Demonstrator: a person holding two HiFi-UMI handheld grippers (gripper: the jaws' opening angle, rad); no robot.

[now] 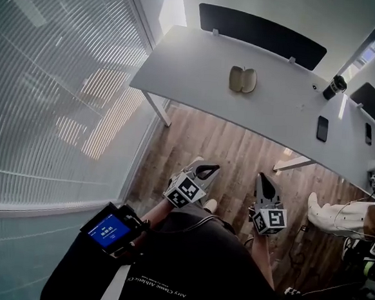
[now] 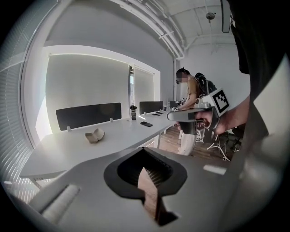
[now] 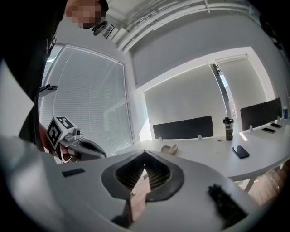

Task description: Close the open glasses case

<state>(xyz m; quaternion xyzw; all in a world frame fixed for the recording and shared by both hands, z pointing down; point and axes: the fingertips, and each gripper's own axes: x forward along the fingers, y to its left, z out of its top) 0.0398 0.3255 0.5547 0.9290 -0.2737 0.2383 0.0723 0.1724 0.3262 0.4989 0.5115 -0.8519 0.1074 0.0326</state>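
The open glasses case (image 1: 243, 80), beige and spread in two halves, lies on the white table (image 1: 194, 69) far ahead of me. It also shows small in the left gripper view as the case (image 2: 94, 135) and in the right gripper view as the case (image 3: 170, 148). My left gripper (image 1: 210, 170) and right gripper (image 1: 261, 180) hang over the wooden floor, well short of the table. Both are shut with nothing held. The left gripper (image 2: 144, 150) points toward the table's corner; the right gripper (image 3: 145, 154) points at the table edge.
A black phone (image 1: 322, 128) and a dark tumbler (image 1: 334, 87) sit on the table to the right of the case. Black divider panels (image 1: 262, 26) line its far edge. Window blinds (image 1: 43, 89) fill the left. Another person (image 2: 186, 97) stands at the far desk.
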